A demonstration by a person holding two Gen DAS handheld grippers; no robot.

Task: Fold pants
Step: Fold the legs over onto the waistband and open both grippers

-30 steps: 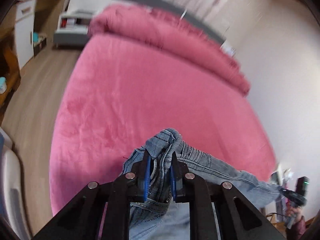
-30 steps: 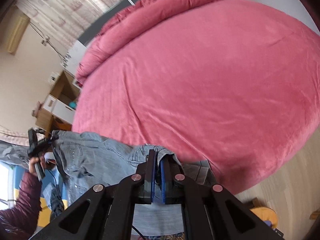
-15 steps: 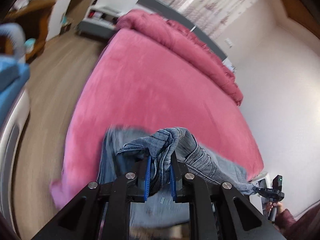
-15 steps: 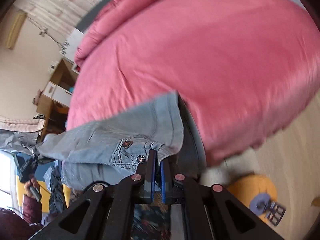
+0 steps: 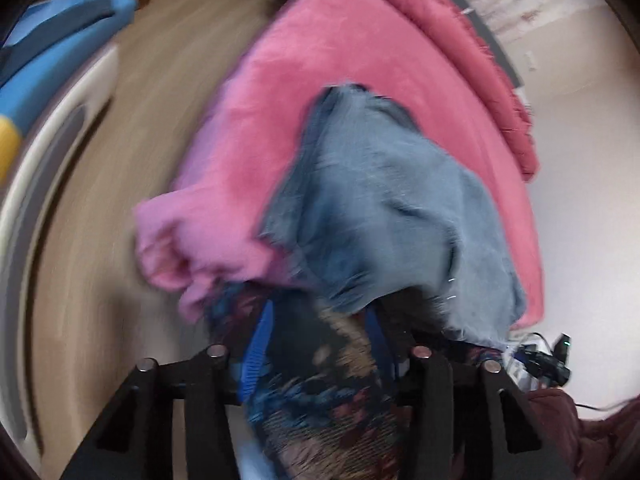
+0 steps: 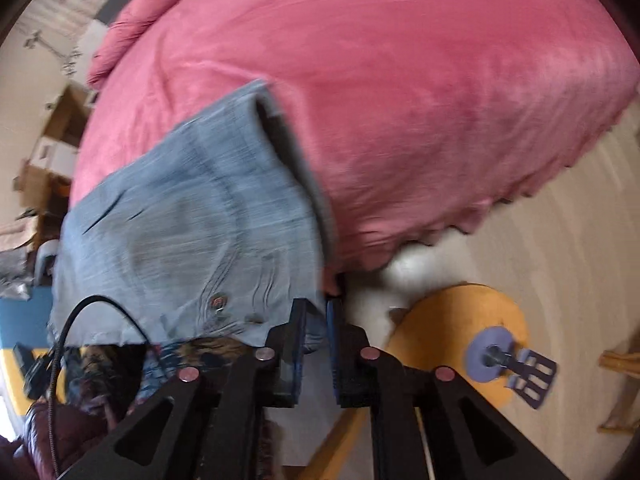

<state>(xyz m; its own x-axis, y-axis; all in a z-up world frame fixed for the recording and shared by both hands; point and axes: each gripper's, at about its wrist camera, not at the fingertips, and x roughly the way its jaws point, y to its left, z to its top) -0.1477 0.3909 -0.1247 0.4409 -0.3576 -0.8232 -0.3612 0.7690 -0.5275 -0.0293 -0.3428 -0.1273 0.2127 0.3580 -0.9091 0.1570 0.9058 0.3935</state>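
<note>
The left gripper (image 5: 318, 344) is being shown with its fingers (image 5: 256, 344) spread wide and nothing between them; the denim lies beyond the tips, so the pants (image 5: 384, 208) are judged released on that side. The right gripper (image 6: 316, 320) is being shown with its fingers (image 6: 298, 332) only a little apart, and a waistband corner near the rivet is lying in that gap. Whether it is being gripped there cannot be told through the blur.

Outward from the tips, the pants are being seen spread over the near edge of the pink bed (image 6: 440, 100), the waist end hanging toward the person and the legs reaching up onto the cover. A yellow stool (image 6: 452, 328) is standing on the floor (image 5: 120, 160) just beside the bed.

The step in hand is judged to be the laying-out of the pants before any fold. The next move is being called for as a smoothing of the legs, then a grasp of the waistband or one leg edge so that one leg is brought over the other.
</note>
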